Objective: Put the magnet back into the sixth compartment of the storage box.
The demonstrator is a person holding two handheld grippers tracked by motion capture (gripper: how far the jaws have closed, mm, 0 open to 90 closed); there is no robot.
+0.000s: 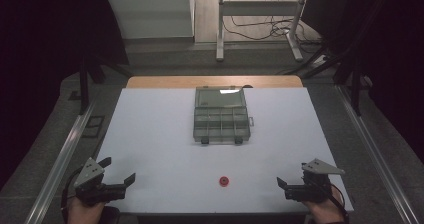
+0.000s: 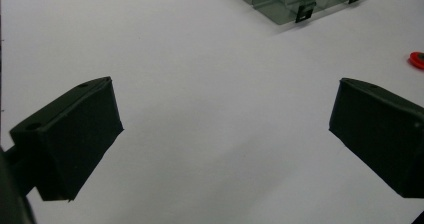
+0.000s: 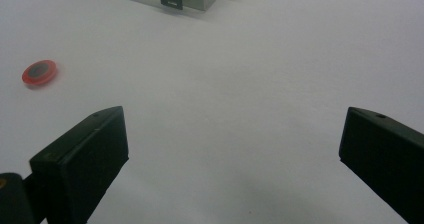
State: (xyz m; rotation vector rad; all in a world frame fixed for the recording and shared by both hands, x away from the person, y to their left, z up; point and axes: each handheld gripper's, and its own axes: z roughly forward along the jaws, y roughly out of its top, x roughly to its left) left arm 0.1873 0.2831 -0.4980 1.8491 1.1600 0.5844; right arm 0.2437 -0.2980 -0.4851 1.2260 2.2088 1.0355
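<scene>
A small red round thing lies flat on the white table, close to the person's edge. It sits between the two tools. The left gripper is at the near left corner, with its jaws spread wide and nothing between them. The right gripper is at the near right corner, and its jaws are wide apart too, holding nothing. From the left gripper, the red thing is far off to the right and a little ahead. From the right gripper, it is off to the left and a little ahead, and it looks closer to this one. So the right hand is probably the better one to go for it, with a turn to the left. The red thing is round like a button, so it has no long side to line up with. Farther ahead of both tools sits a clear plastic box with little rooms inside and its lid open. The rooms look empty, though that is hard to tell. The red thing is well apart from the box.
</scene>
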